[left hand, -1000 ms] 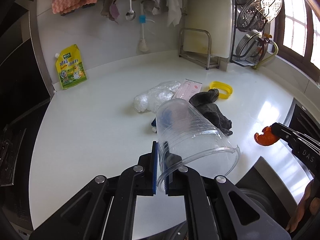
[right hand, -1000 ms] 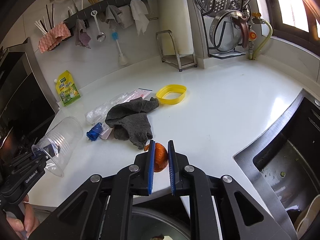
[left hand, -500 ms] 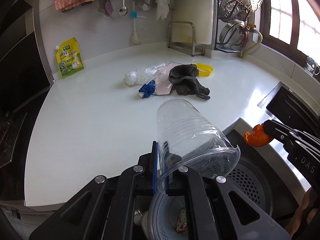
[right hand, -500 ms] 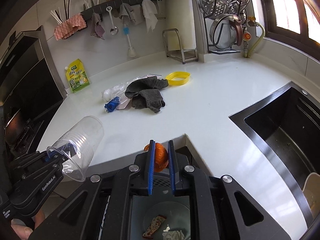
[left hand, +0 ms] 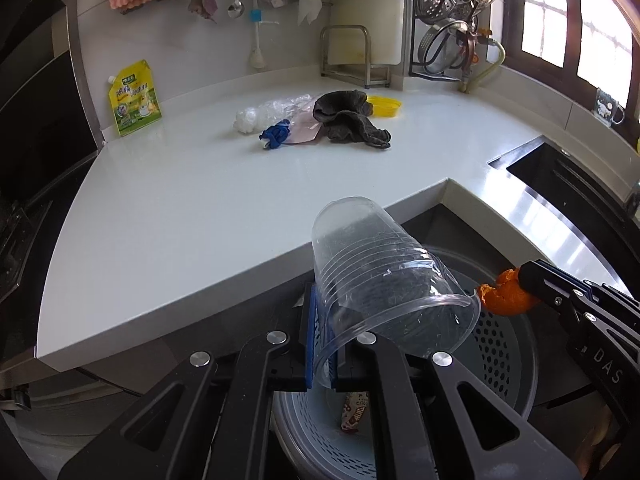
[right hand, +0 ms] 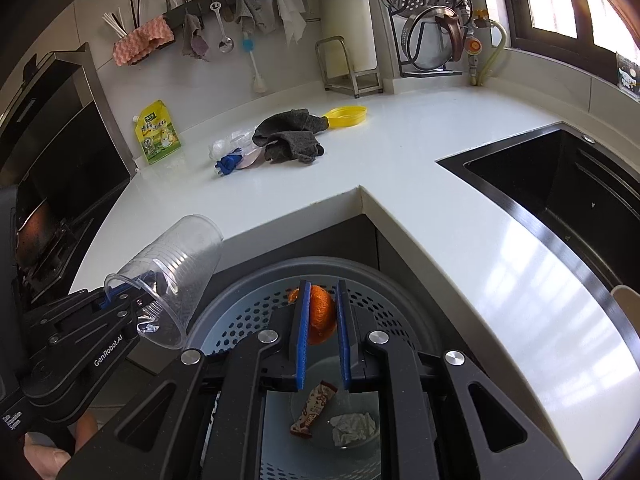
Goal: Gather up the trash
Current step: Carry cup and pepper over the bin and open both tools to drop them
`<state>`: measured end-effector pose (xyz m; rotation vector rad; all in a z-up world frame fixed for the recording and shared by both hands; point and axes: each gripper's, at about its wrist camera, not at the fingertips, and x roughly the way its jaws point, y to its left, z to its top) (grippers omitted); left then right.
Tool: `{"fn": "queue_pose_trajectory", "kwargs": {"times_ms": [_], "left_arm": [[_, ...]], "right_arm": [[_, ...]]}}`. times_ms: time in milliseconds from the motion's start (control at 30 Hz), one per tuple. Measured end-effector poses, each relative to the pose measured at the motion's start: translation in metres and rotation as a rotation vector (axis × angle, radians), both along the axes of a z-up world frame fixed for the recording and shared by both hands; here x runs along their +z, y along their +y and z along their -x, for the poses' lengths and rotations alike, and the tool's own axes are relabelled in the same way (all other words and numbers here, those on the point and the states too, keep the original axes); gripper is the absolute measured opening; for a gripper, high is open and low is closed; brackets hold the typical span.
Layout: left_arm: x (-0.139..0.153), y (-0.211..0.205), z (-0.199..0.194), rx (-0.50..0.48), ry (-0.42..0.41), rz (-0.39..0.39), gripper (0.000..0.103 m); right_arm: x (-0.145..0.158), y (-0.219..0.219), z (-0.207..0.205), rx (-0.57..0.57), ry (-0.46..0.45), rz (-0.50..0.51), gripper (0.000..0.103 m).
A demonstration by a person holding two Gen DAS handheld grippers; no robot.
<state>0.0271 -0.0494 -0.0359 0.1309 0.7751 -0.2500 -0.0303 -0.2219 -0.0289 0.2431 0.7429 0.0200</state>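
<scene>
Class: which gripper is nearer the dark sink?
Right. The right gripper, holding orange peel, hangs beside the sink; the left gripper, holding a cup, sits farther away.

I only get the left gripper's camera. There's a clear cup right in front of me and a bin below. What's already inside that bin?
Observer: The right wrist view looks straight in: a snack wrapper and a crumpled white paper lie at the bottom of the bin.
Operator: And that orange lump to my right?
Observer: It's an orange peel, pinched between the right gripper pads, directly above the bin's opening.
Operator: Whose hand holds my gripper?
Observer: A person's fingers show beneath the left gripper, which pinches the clear cup by its rim.
</scene>
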Motion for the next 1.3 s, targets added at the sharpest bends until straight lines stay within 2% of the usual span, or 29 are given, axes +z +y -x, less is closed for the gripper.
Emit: {"fn": "queue_pose_trajectory", "kwargs": {"times_ms": [500,1033,1167,1233,1300], "left_arm": [[-0.043,-0.004,0.02,-0.014,0.097,-0.013,0.006],[-0.066,-0.003,0.014,-0.015,0.185,-0.023,0.006],[-0.067,-0.002,0.013,-0.008,0.182,-0.027,0.011],[-0.067,-0.001,0.012,-0.002,0.182,-0.03,0.024],[-0.066,0.0,0.013,0.004,0.174,-0.027,0.043]], "right_arm": [[-0.04,0.004,0.021,0.016,0.081,-0.02,0.012],[-0.061,0.009,0.015,0.035,0.145,-0.039,0.012],[-0.061,0.007,0.013,0.034,0.138,-0.047,0.013],[-0.06,0.006,0.014,0.027,0.134,-0.051,0.015],[-0.059,0.005,0.014,0.023,0.126,-0.055,0.024]]}}
